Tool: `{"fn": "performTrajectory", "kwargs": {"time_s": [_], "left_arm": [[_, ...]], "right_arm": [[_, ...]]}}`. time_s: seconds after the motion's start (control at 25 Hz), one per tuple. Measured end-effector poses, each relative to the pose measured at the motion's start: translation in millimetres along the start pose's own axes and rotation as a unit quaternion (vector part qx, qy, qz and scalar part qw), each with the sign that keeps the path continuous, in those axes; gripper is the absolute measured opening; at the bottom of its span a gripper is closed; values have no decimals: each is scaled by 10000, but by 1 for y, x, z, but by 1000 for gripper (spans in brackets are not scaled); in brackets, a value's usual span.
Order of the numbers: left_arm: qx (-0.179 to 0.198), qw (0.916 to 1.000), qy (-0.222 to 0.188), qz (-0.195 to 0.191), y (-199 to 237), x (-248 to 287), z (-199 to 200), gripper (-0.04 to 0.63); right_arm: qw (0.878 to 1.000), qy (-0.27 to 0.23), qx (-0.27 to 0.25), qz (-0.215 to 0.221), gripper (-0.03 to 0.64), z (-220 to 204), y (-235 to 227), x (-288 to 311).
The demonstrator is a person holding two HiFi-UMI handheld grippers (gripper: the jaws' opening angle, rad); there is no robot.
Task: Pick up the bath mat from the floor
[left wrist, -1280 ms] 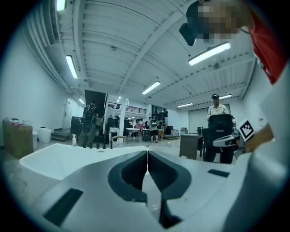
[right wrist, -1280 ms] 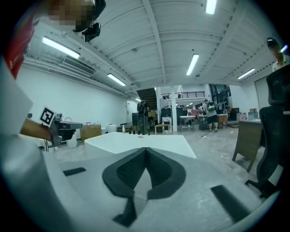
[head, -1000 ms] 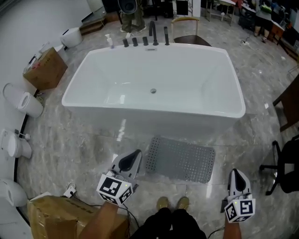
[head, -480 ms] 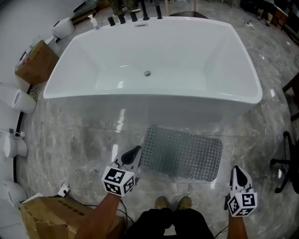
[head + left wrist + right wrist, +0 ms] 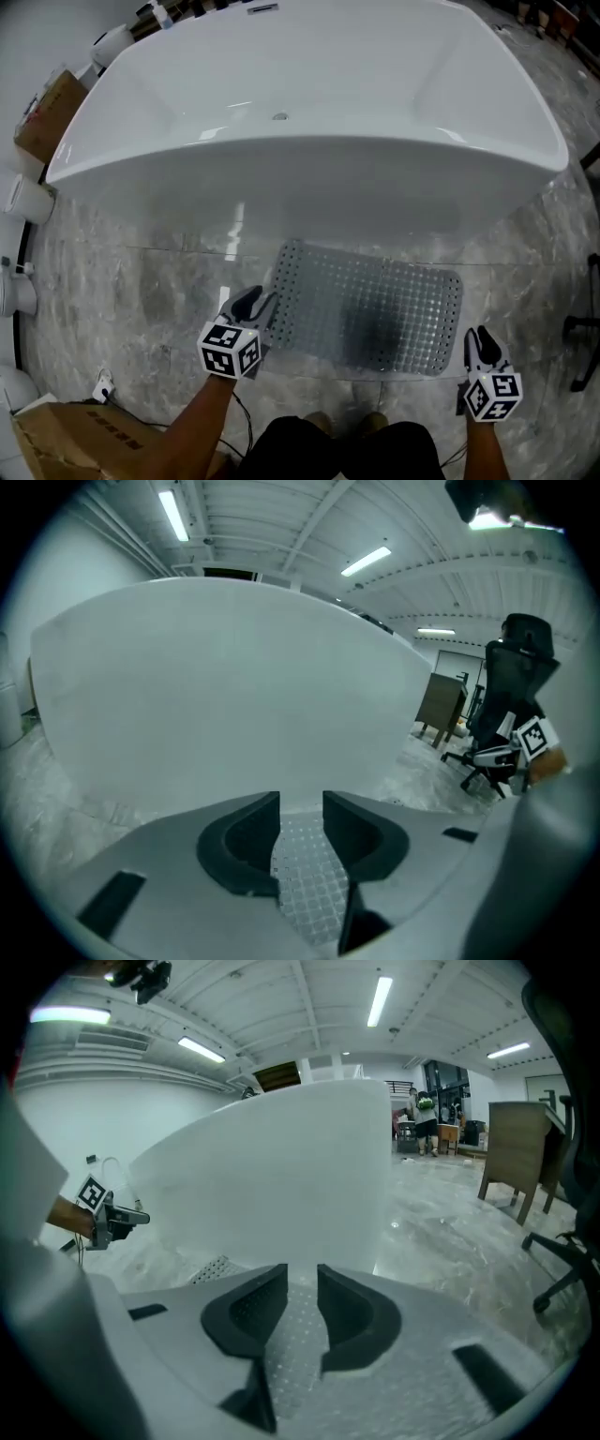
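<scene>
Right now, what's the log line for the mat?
bath mat: flat on floor | left hand-held gripper: at left edge, jaws opening, not gripping | right hand-held gripper: at right edge, jaws opening, not gripping

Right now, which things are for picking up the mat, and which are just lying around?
For the job:
- mat, flat on the floor
- left gripper, jaws opening over the mat's edge, nothing gripped
- right gripper, jaws opening too, nothing gripped

Just lying about:
- tub
- box
- chair
</scene>
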State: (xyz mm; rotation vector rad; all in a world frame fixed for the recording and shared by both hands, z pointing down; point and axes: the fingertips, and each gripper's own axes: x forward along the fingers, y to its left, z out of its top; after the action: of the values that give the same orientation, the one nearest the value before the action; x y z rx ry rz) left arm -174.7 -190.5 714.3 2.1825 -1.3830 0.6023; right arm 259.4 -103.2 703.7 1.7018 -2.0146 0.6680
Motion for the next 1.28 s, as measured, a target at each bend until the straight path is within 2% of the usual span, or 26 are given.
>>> {"fn": "performTrajectory", "kwargs": {"time_s": [0.28,0.6,0.88,1.08,1.28], "left_arm": [[-53,9987,490,111,34,58,-76,184],[-174,9922,1188,338,74,112,-151,267],[-190,9823,1777,570,108,144,-207,291],[-170,9769,2047,591,116,160,-234,298],[-263,9720,2288,457,116,174,-264,304]], "right_arm": [[9990,444,25,0,161,-82,-22,62],[9964,799,269,-28,253,-149,-47,125],[9910,1214,550,-152,321,-208,-69,164],[9865,1437,707,-346,347,-237,-92,179],[9822,1635,801,-472,385,-261,-110,192]]}}
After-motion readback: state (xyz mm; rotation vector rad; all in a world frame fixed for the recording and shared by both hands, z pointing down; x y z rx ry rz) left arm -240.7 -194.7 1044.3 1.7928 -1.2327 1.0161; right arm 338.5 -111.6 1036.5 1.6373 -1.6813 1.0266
